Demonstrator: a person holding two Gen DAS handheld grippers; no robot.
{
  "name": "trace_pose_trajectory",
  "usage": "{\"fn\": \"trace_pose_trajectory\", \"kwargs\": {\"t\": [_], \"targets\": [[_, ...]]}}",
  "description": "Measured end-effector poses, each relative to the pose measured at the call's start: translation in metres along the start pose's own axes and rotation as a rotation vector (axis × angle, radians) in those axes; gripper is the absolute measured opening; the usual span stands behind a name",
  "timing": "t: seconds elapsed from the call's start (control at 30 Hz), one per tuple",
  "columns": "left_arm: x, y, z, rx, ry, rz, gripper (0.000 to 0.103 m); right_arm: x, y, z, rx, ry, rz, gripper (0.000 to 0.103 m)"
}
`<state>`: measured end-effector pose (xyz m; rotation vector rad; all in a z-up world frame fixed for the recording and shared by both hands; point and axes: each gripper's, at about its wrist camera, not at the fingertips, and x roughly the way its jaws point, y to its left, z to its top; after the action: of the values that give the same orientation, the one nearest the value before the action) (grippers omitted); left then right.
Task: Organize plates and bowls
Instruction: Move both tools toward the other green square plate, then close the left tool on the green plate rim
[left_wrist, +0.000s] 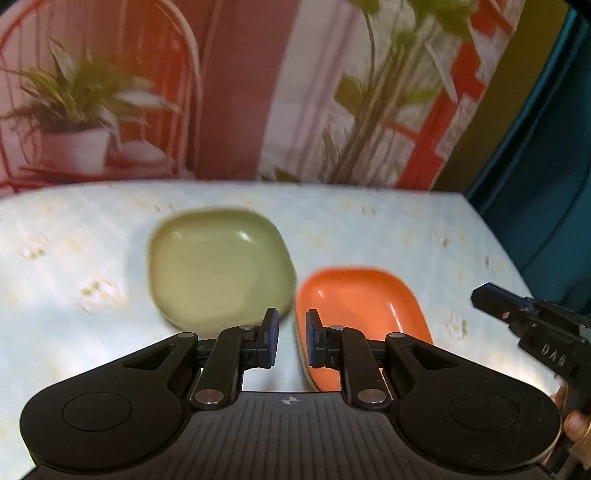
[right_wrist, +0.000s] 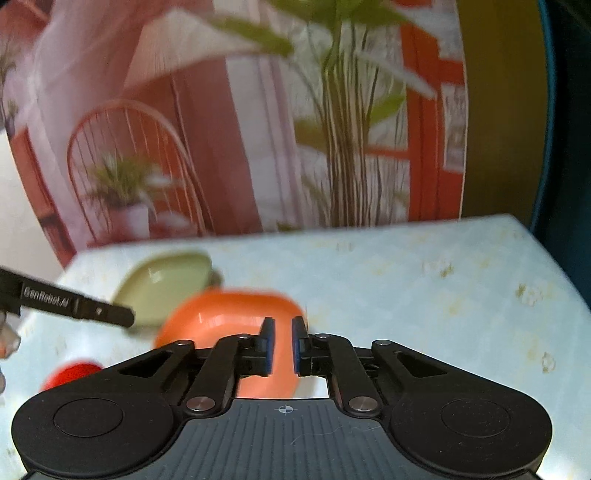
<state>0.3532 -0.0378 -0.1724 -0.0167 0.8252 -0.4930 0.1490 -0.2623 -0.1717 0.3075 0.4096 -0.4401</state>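
A green squarish plate (left_wrist: 218, 266) lies on the pale tablecloth, with an orange plate (left_wrist: 354, 306) just to its right. My left gripper (left_wrist: 291, 339) hovers above the gap between them, its jaws slightly apart and empty. In the right wrist view the orange plate (right_wrist: 229, 314) sits right in front of my right gripper (right_wrist: 283, 345), whose jaws stand a narrow gap apart with nothing between them. The green plate (right_wrist: 166, 284) is beyond it on the left. The right gripper also shows in the left wrist view (left_wrist: 532, 325), and the left gripper in the right wrist view (right_wrist: 74, 306).
A red object (right_wrist: 72, 373) lies on the table near the front left, blurred. The table (left_wrist: 406, 229) ends at the back against a printed backdrop with plants, and at the right next to a teal curtain (left_wrist: 554, 184).
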Motion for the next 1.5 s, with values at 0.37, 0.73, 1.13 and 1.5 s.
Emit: {"fn": "trace_pose_trajectory", "kwargs": {"t": [0.37, 0.73, 1.13, 1.5], "targets": [[-0.064, 0.047, 0.067, 0.012, -0.194, 0.134, 0.018, 0.006, 0.026, 0.109, -0.101, -0.140, 0.064, 0.022], [-0.016, 0.080, 0.067, -0.107, -0.129, 0.149, 0.018, 0.100, 0.078, 0.136, -0.143, -0.038, 0.152, 0.022], [0.057, 0.102, 0.004, -0.283, 0.095, 0.139, 0.018, 0.208, 0.091, 0.072, -0.131, 0.248, 0.181, 0.022], [0.072, 0.108, -0.010, -0.334, 0.099, 0.078, 0.019, 0.235, 0.092, 0.054, -0.127, 0.359, 0.163, 0.016]]}}
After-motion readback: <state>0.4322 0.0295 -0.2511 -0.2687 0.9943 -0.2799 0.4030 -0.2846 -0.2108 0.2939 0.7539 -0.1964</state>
